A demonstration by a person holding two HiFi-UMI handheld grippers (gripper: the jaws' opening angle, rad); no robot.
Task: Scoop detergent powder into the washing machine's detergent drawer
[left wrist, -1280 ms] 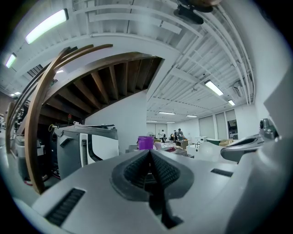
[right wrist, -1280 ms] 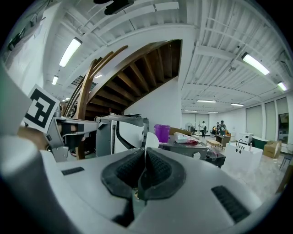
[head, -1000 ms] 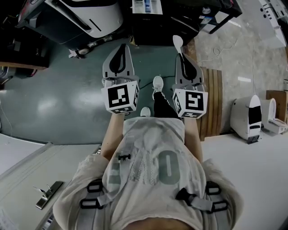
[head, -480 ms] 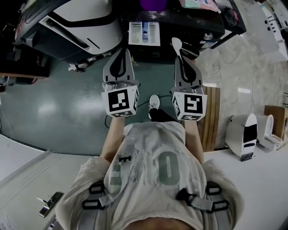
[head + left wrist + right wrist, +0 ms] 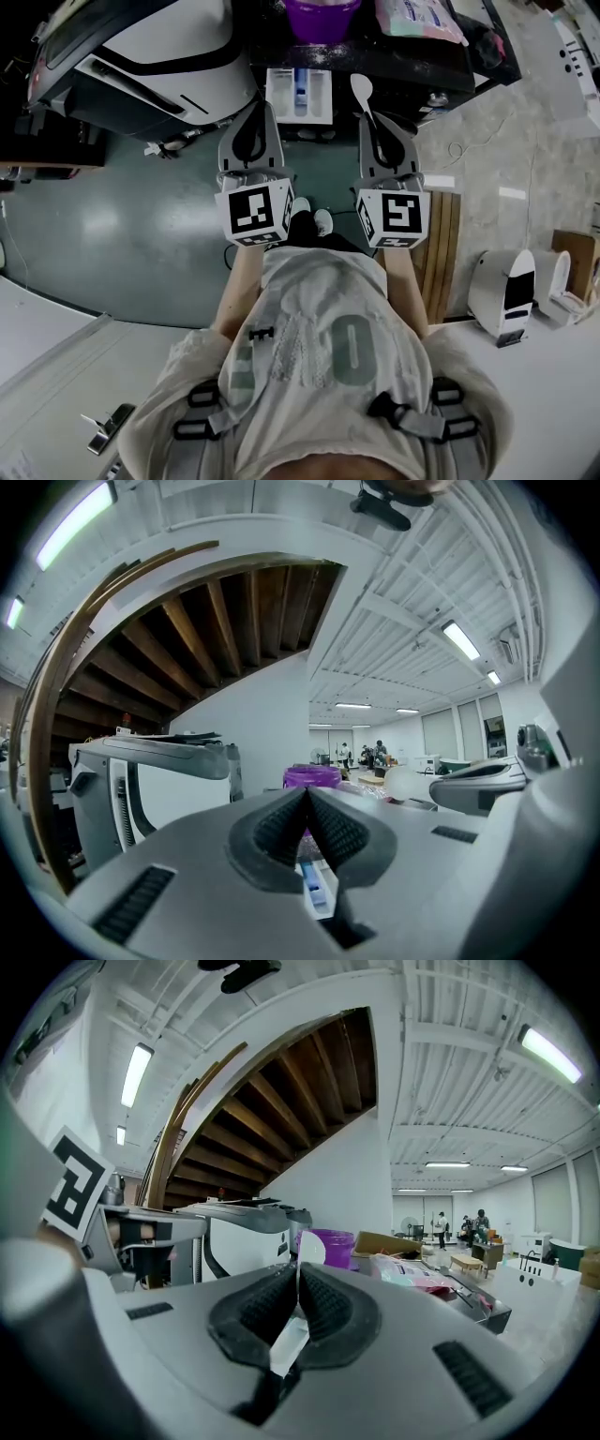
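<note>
The washing machine's detergent drawer [image 5: 300, 95] stands pulled out ahead, white with a blue part; in the left gripper view the drawer [image 5: 315, 890] shows just below the jaws. A purple tub [image 5: 322, 16] sits on the dark table behind it, next to a detergent bag [image 5: 418, 19]. My left gripper [image 5: 256, 107] is shut with nothing in it and points at the drawer. My right gripper [image 5: 373, 118] is shut on the handle of a white spoon [image 5: 363, 88], whose bowl sticks out past the jaws, right of the drawer. The spoon [image 5: 308, 1249] stands upright before the purple tub [image 5: 334, 1246].
A white and black washing machine [image 5: 157, 52] lies at the upper left, over a green floor [image 5: 112, 206]. A wooden slat board [image 5: 442, 234] lies at the right. White appliances [image 5: 502, 291] stand by a white counter [image 5: 544, 375]. The person's shoes [image 5: 306, 221] show between the grippers.
The person has stepped forward: the drawer, purple tub and dark table have come closer and further into the head view. Both grippers hold the same pose, the spoon still held.
</note>
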